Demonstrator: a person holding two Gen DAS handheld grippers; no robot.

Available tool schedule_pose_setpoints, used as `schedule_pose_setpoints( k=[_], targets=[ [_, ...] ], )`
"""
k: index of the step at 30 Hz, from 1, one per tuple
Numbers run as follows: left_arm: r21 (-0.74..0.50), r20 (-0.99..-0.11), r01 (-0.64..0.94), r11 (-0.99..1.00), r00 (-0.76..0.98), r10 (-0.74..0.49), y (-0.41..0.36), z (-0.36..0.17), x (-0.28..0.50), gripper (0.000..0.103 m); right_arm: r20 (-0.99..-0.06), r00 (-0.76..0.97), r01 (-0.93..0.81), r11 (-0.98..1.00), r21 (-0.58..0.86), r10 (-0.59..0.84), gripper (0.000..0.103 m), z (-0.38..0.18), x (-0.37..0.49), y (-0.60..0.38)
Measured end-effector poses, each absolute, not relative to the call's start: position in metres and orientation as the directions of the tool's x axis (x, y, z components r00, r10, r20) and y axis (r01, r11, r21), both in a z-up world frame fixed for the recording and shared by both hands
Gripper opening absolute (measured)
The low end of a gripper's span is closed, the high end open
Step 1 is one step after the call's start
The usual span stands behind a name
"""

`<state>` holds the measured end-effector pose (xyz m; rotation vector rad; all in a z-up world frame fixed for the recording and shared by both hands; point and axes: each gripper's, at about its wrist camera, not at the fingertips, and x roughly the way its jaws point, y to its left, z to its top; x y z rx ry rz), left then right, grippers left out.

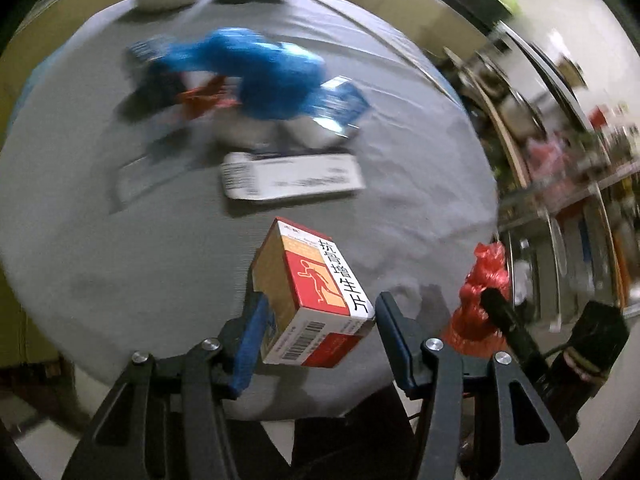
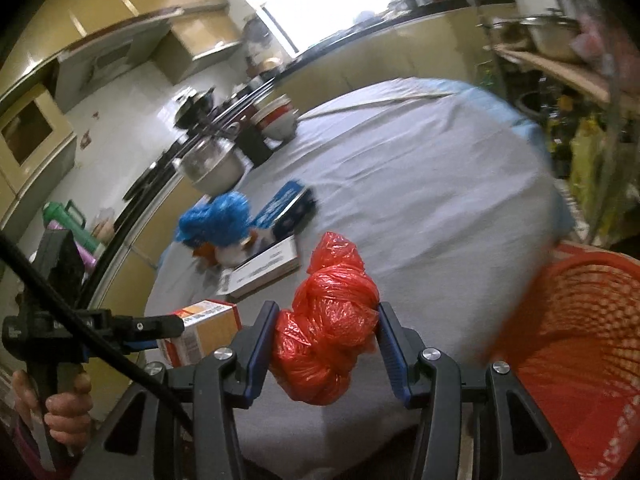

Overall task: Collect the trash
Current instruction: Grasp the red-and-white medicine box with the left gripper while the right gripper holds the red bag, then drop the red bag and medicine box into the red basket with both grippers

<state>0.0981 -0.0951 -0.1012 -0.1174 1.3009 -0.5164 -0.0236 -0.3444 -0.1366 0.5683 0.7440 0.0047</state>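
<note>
Left wrist view: the left gripper [image 1: 316, 312] holds a small rectangular cardboard box with a red panel, a running-figure pictogram and a barcode end [image 1: 310, 294], tilted, lifted clear of the round table covered in grey cloth [image 1: 120, 264]. The left blue pad presses the box's tan side; the right pad meets its lower white corner, so the jaws stand about half open around the box. Relative to this box, a flat white printed carton [image 1: 292, 180] lies on the cloth just beyond it, and further beyond sits a crumpled blue plastic bag [image 1: 260, 76] heaped with a blue-and-white box [image 1: 344, 104] and orange scraps, all motion-blurred. To the right of the box, past the table edge, the knotted red plastic bag [image 1: 480, 304] shows beside the other tool's black finger. Right wrist view: the right gripper [image 2: 326, 344] is clamped on that red bag [image 2: 332, 332], both blue pads pressing into its bunched middle, jaws fairly narrow, bag lifted above the near table edge [image 2: 400, 200]. Right of the bag stands a red mesh plastic basket [image 2: 580, 340], near but not touching it. Left of the bag, the left tool carries the box [image 2: 204, 332], with a hand [image 2: 60, 412] on its grip. Metal bowls [image 2: 212, 164] sit at the table's far left rim.
</note>
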Motion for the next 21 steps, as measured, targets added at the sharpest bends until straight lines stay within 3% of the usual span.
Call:
schedule_pose_setpoints(
  k=[12, 21],
  targets=[
    [-0.332, -0.877, 0.394, 0.857, 0.205, -0.434, -0.138, -0.094, 0.092, 0.056, -0.665, 0.746, 0.414, 0.754, 0.51, 0.04, 0.052, -0.152, -0.103, -0.432],
    [-0.331, -0.852, 0.62, 0.711, 0.127, -0.508, -0.226, -0.072, 0.049, 0.056, -0.698, 0.714, 0.52, 0.713, 0.47, -0.061, 0.052, -0.16, -0.145, -0.465]
  ],
)
